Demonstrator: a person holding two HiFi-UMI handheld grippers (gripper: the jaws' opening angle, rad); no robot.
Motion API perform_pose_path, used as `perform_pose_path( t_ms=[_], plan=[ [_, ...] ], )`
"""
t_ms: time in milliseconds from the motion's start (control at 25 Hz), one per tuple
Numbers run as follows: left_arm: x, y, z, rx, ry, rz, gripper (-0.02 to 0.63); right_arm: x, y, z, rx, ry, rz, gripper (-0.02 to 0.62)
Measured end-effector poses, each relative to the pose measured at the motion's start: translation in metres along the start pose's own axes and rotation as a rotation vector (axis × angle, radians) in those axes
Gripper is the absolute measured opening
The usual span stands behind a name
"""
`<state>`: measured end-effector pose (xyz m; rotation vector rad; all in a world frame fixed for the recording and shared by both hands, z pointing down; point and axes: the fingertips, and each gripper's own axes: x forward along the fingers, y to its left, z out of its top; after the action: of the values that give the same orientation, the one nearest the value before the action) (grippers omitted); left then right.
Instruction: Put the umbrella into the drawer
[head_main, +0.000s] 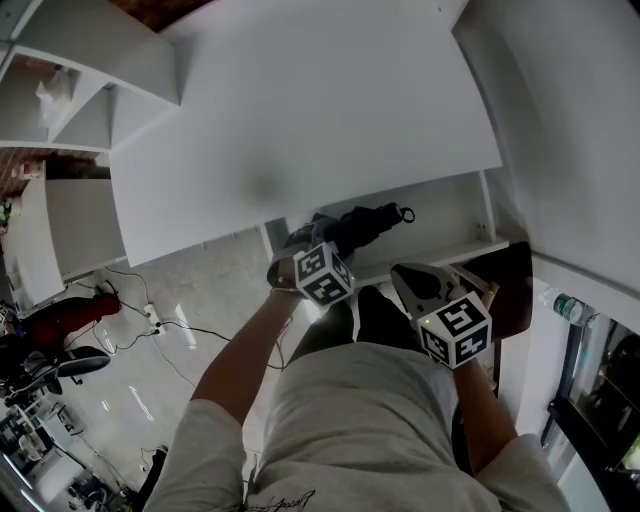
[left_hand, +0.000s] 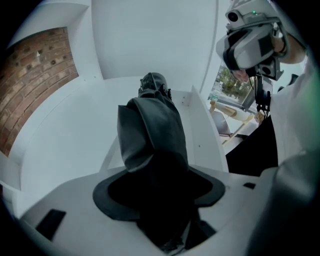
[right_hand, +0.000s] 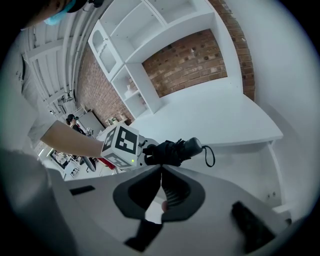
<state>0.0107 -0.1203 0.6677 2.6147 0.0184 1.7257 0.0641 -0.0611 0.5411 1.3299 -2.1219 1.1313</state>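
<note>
Holding the umbrella (left_hand: 150, 130), left gripper (left_hand: 159, 192) seems clamped; head view hides its jaws.

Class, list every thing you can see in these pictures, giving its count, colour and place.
umbrella: one, black, folded, at the open drawer
drawer: one, white, pulled out under the desk top
desk top: one, white, above the drawer
shelves: one unit, white, left of the desk
brick wall: one, red-brown, behind the desk
left claw: one, grey, closed on the umbrella
right claw: one, grey, shut and empty, beside the left
</note>
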Motion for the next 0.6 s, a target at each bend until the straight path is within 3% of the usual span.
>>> perform_pose_path(
  t_ms=[600],
  plan=[
    [0.041, -0.002, -0.005, 0.023, 0.098, -0.036, 0.284, 0.003, -0.007, -0.007, 0.032, 0.011, 0.018, 0.028]
  ],
)
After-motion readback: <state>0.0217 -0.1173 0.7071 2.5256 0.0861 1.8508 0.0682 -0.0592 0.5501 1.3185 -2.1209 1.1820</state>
